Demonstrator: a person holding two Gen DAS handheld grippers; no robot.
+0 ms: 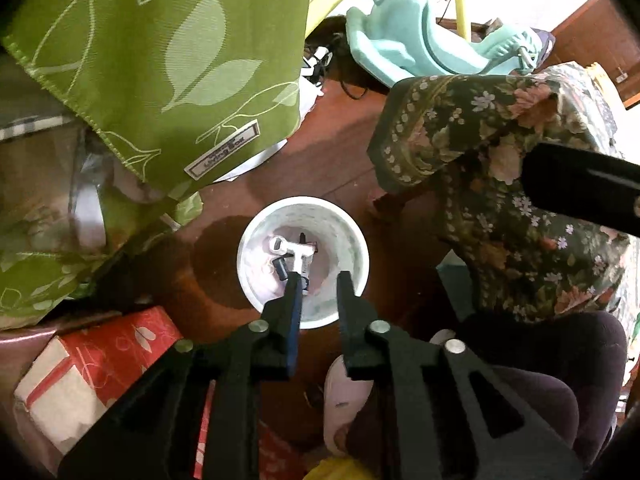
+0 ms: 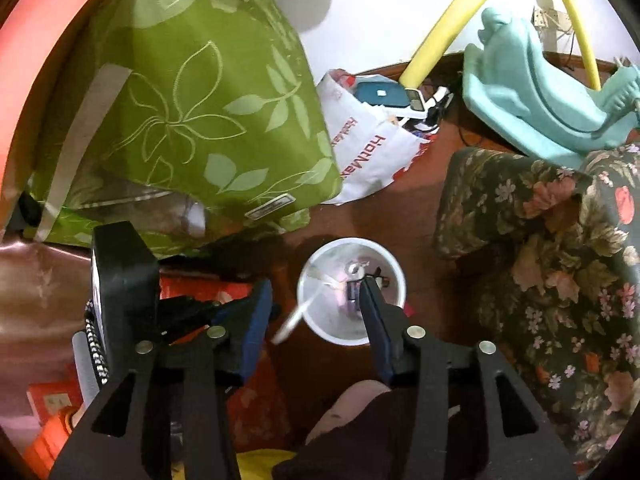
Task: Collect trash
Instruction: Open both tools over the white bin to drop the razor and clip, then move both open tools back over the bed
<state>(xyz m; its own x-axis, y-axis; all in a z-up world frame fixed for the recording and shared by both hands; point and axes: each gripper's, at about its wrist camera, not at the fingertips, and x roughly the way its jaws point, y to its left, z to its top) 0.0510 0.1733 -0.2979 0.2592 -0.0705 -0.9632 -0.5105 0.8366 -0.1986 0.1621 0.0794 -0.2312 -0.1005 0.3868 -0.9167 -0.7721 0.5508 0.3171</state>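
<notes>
A white round bin (image 1: 352, 248) stands on the brown floor, also seen in the right wrist view (image 2: 316, 312). Small trash (image 1: 294, 258) lies at its bottom: white pieces and a dark cap. My left gripper (image 1: 320, 278) hangs open and empty right above the bin's mouth. My right gripper (image 2: 316, 286) is wide open and empty above the bin. A thin white strip (image 2: 298, 314), blurred, is in the air over the bin's left rim. The left gripper's body (image 2: 124, 280) shows at the left of the right wrist view.
A green leaf-print bag (image 1: 160, 60) lies left of the bin. A floral covered seat (image 1: 500, 184) stands to the right. A red and white box (image 1: 92, 364) sits at lower left. A white shopping bag (image 2: 372, 156) and a teal toy (image 2: 532, 96) are behind.
</notes>
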